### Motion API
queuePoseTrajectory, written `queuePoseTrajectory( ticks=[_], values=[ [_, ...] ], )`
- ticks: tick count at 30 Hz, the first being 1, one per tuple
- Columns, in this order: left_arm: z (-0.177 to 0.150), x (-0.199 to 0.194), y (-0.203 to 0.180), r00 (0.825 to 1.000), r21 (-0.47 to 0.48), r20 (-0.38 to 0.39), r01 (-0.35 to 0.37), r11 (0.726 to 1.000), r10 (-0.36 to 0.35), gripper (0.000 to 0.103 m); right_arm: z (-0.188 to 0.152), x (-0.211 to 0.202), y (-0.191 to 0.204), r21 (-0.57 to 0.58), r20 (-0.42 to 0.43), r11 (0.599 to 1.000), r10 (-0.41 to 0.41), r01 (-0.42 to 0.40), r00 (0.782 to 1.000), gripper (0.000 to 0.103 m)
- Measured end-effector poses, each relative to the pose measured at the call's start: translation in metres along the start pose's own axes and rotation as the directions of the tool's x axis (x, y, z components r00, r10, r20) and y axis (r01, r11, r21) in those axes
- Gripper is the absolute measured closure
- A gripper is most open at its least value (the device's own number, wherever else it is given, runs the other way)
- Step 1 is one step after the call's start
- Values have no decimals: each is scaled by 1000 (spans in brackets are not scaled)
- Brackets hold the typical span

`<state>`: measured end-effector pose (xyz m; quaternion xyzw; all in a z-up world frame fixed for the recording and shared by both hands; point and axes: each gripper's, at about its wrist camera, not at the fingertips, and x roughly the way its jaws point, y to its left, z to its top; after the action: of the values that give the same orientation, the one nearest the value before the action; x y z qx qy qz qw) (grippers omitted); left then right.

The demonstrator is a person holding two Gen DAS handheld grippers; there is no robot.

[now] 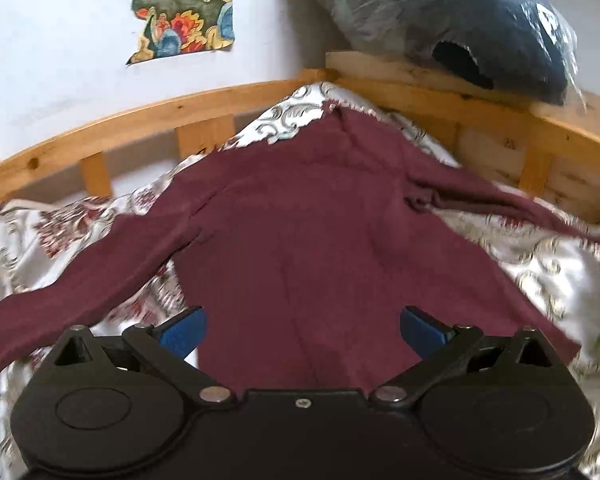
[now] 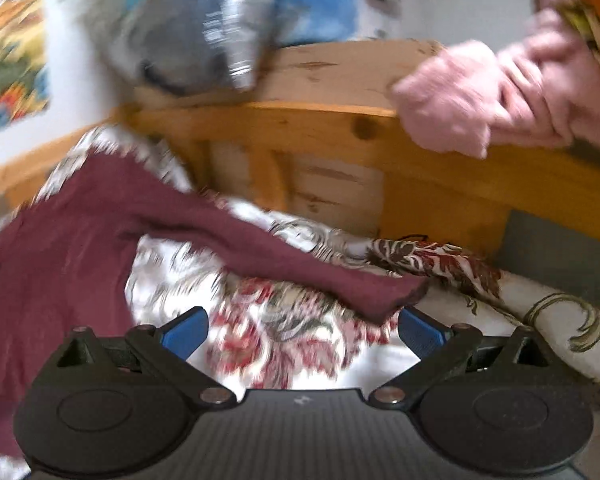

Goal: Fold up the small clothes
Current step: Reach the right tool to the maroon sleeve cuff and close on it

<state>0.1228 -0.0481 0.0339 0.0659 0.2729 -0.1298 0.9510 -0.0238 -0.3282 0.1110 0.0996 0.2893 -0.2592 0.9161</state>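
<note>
Currently, a maroon long-sleeved top [image 1: 300,248] is lying spread flat on the floral satin bedspread [image 1: 548,280], its collar toward the wooden bed rail [image 1: 140,116]. The left gripper [image 1: 303,330] is hovering over the hem, blue-padded fingers [image 1: 186,332] spread wide, gripping nothing. The right gripper [image 2: 303,330] is likewise standing spread, the sleeve cuff [image 2: 392,294] lying just beside its right pad. The knit appears soft and matte; the bedspread glossy.

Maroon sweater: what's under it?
The maroon sweater lies spread on a floral-patterned bedspread, which shows all around it and beneath both sleeves. Whatever is directly under the sweater's body is covered, as is anything below the bedspread.
</note>
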Motion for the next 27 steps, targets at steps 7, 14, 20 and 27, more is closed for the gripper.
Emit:
queuePoseTrajectory(
  ticks=[7, 14, 20, 27],
  values=[
    [-10, 30, 28, 987, -85, 83, -127, 988, 134, 1, 11, 44, -24, 257, -86, 966, 17, 6, 996, 0],
    [-27, 46, 67, 987, -159, 61, -135, 978, 146, 1, 10, 49, -40, 401, -35, 915, -43, 53, 998, 0],
    [-37, 50, 77, 995, -203, 32, -90, 975, 98, 1, 0, 38, -54, 561, -10, 814, -172, 148, 985, 1],
    [-44, 57, 71, 997, -164, 21, -67, 984, 72, 1, 10, 67, -36, 424, -89, 845, -318, 325, 944, 43]
  ],
)
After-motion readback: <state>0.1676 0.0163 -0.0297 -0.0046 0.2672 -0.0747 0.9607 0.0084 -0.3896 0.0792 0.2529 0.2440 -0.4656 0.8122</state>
